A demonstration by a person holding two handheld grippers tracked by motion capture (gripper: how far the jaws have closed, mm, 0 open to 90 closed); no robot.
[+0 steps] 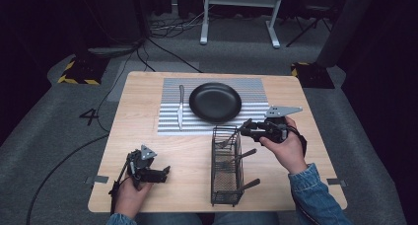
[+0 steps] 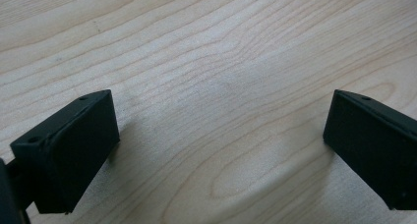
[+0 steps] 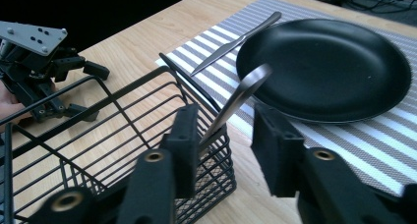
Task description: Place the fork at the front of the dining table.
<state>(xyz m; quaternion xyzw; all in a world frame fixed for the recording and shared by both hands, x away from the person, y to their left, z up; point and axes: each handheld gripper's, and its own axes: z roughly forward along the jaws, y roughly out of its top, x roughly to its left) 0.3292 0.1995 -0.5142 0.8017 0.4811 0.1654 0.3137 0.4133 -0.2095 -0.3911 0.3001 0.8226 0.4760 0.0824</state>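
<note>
So the right claw is lined up on a utensil handle poking out of the wire basket's end. The handle sits between the jaws, closer to the left one, and they're apart with a clear gap on the other side, so no grip yet. Just beyond the claw is the black plate with a knife beside it on the striped mat, so probably laying a place setting. The left claw just hangs wide open over bare counter, idle.
</note>
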